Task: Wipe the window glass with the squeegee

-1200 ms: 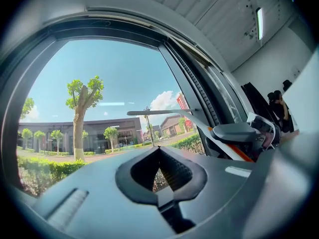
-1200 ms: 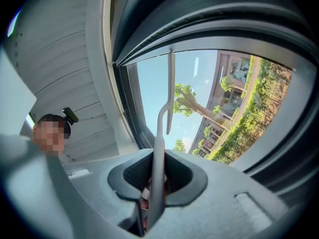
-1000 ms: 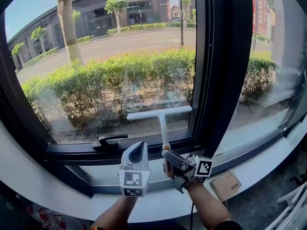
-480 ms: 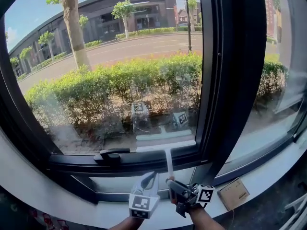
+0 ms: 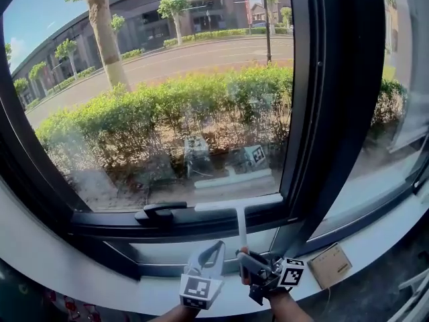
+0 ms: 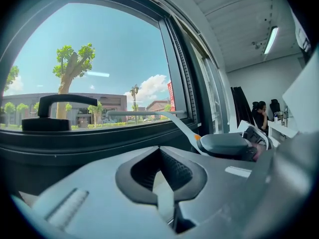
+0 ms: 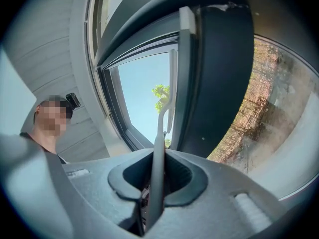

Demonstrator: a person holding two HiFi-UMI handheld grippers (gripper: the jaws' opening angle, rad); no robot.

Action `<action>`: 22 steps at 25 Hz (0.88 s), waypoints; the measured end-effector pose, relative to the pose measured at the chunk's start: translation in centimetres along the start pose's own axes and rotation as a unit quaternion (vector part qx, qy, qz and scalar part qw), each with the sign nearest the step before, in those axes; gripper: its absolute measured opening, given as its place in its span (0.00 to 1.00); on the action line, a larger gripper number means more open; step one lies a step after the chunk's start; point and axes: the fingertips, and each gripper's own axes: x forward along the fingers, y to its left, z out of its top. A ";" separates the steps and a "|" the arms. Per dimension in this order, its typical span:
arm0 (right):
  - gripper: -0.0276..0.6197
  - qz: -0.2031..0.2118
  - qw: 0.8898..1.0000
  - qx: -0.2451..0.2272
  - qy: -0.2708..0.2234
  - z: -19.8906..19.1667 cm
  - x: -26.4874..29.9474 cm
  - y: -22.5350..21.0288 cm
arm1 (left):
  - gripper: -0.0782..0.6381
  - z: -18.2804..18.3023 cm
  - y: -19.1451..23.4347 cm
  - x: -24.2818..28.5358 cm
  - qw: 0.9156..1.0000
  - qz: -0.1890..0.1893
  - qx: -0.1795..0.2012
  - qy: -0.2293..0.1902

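Observation:
A white T-shaped squeegee (image 5: 238, 204) has its blade lying level along the bottom edge of the window glass (image 5: 167, 113), just above the dark lower frame. Its handle runs down into my right gripper (image 5: 244, 255), which is shut on it. In the right gripper view the handle (image 7: 158, 148) stands pinched between the jaws of that gripper (image 7: 153, 185). My left gripper (image 5: 215, 247) hovers over the sill just left of the handle, jaws together and holding nothing. The left gripper view shows the squeegee blade (image 6: 144, 114) beyond the shut left gripper (image 6: 162, 183).
A black window handle (image 5: 159, 213) lies on the lower frame left of the blade. A thick dark mullion (image 5: 335, 99) rises at the right. A small brown box (image 5: 330, 265) rests on the white sill (image 5: 100, 287). People sit far back (image 6: 259, 116).
The squeegee has been drawn down the glass from mid-pane to the bottom edge. Both grippers dropped lower with it; the left stayed beside the right.

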 end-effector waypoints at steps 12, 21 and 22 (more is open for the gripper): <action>0.12 -0.082 0.996 -0.005 -0.043 -11.0 -4.8 7.9 | 0.13 -9.4 -1.3 -16.4 0.997 -0.017 -0.034 0.064; 0.12 -0.144 0.988 0.021 -0.056 -27.9 -6.2 15.7 | 0.13 -14.4 0.5 -34.8 0.995 0.030 -0.066 0.070; 0.12 -0.148 0.987 0.020 -0.057 -29.7 -6.4 16.6 | 0.13 -14.7 0.5 -36.5 0.994 0.036 -0.072 0.074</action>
